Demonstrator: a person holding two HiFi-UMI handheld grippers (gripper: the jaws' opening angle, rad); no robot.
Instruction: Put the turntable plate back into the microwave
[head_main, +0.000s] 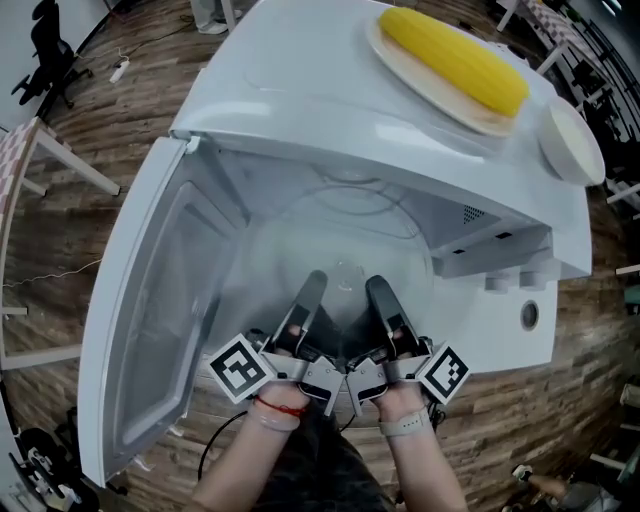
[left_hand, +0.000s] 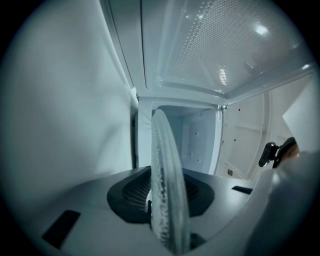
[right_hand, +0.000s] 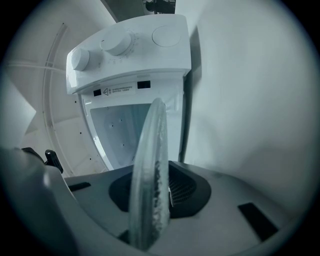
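Both my jaws are clamped on the near rim of the turntable plate (head_main: 347, 265), left gripper (head_main: 311, 288) and right gripper (head_main: 379, 292) side by side. The plate is inside the open microwave (head_main: 300, 100). Next, I reckon: lower it level, centre it, then release.

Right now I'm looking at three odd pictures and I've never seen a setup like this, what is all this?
No robot here: a person holds a two-jaw gripper in each hand. The head view comes from a camera on their head, looking down at a white microwave with its door open. The other two come from cameras riding on the left gripper and right gripper, looking along the jaws. Both grippers are clamped on the glass turntable plate, seen edge-on, at the oven's opening. On top of the microwave lie a corn cob on a plate and a white dish.
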